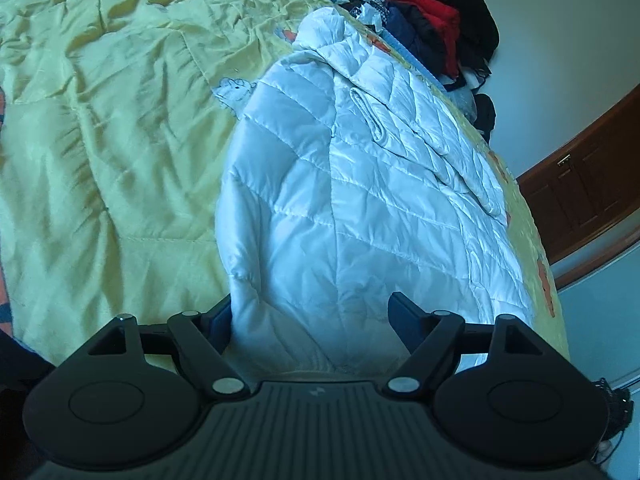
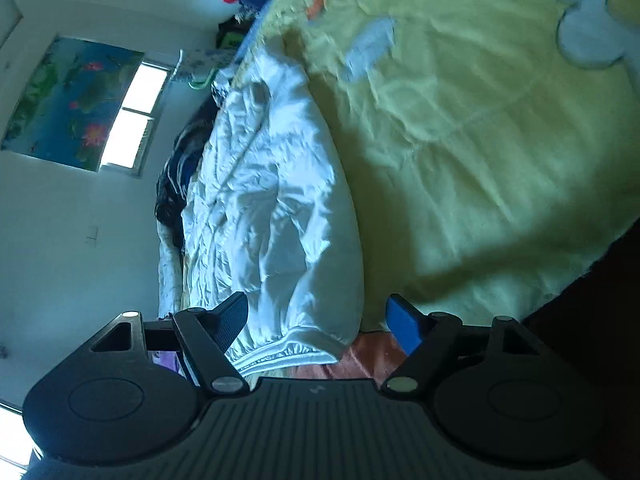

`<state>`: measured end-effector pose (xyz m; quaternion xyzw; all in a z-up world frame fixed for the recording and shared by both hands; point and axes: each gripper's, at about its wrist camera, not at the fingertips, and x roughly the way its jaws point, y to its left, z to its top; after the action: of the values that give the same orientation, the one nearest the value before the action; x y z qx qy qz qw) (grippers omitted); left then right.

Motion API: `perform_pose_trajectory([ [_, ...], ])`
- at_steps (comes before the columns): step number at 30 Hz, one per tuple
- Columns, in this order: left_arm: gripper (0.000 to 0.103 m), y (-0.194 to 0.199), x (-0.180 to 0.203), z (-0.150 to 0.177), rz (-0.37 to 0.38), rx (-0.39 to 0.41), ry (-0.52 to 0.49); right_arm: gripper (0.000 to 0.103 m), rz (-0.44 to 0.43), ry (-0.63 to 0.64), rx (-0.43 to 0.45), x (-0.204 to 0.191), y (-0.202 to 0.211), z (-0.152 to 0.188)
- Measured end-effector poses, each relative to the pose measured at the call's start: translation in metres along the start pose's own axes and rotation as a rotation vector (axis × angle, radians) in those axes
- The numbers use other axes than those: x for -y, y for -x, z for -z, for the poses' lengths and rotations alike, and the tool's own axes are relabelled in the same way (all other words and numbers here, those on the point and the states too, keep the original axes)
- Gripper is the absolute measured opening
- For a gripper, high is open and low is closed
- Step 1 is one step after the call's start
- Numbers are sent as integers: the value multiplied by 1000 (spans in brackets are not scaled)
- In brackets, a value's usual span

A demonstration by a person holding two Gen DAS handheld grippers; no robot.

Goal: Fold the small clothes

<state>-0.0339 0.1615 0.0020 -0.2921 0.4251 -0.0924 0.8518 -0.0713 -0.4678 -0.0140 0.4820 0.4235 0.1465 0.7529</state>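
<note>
left gripper (image 1: pixel 310 318): fingers spread wide, angled down | right gripper (image 2: pixel 316 320): fingers apart, rolled sideways

surface: my bed's yellow quilt (image 1: pixel 120 128) | on it: white quilted jacket (image 1: pixel 360 200), spread flat | far edge: dark clothes pile (image 1: pixel 440 12)

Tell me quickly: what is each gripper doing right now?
Left gripper: open, jaws either side of the white quilted puffer jacket's hem, not pressing it.
Right gripper: open, holding nothing; the jacket's elastic cuff lies between its jaws.
</note>
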Motion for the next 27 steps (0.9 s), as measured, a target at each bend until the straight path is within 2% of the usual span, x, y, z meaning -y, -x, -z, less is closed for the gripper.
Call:
perform_pose_trajectory([
  [3,79,-3,3,-1,4,-5,4,70,-38,6,-30,-4,-23,4],
  [5,78,-4,5,0,5,-12,-10,61,-36,13,-25,-10,-34,3],
  [6,78,-4,7,1,0,-12,-22,40,-27,19,-19,-12,-35,2],
  [7,68,-3,8,2,-9,-10,-35,17,-11,30,-10,-13,-36,2],
  [8,33,-3,8,3,-23,-12,-47,17,2,40,6,-13,-37,3],
  [10,19,-4,4,1,-28,-30,-28,14,4,66,33,-12,-33,7],
  [11,7,-2,2,0,-27,-24,-26,14,1,81,45,-13,-30,10],
  [14,6,14,3,-5,-27,9,-45,12,-34,114,73,-17,-16,17],
  [21,6,58,3,-22,81,94,-70,12,-151,158,63,-35,17,28],
  [24,6,62,0,-35,120,113,-39,12,-226,141,59,-43,19,22],
  [27,6,59,0,-53,131,134,-1,12,-293,105,70,-55,15,1],
])
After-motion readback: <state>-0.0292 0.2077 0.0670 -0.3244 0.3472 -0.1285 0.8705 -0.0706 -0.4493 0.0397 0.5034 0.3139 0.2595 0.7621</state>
